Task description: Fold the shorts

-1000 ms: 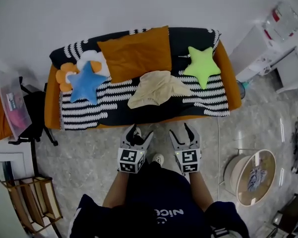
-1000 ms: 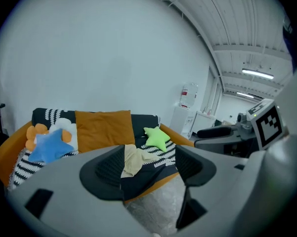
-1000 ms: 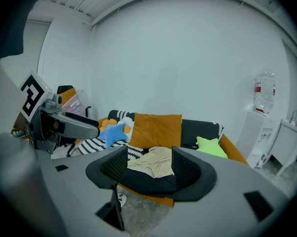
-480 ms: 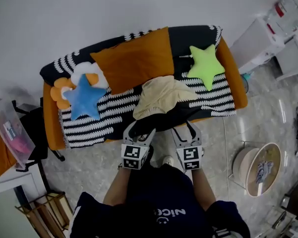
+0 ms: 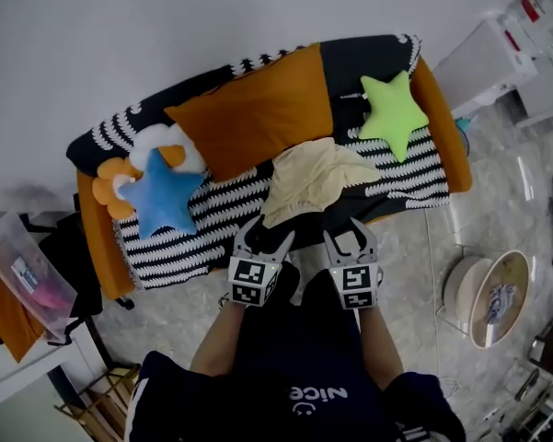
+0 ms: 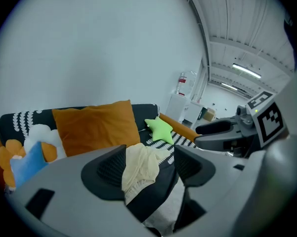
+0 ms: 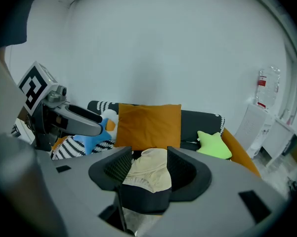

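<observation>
Now | left tongs (image 5: 269,231) spread, empty | right tongs (image 5: 347,231) just been closing, still apart, nothing between | shorts (image 5: 311,178) heaped on sofa (image 5: 439,118), straight ahead, just beyond both, equally near

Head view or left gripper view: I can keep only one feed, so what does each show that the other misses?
Only the head view: the person's dark top, a round side table and a wooden rack on the floor. Only the left gripper view: ceiling lights. Both: the cream shorts on the sofa, the orange cushion, the green star and the blue star.
</observation>
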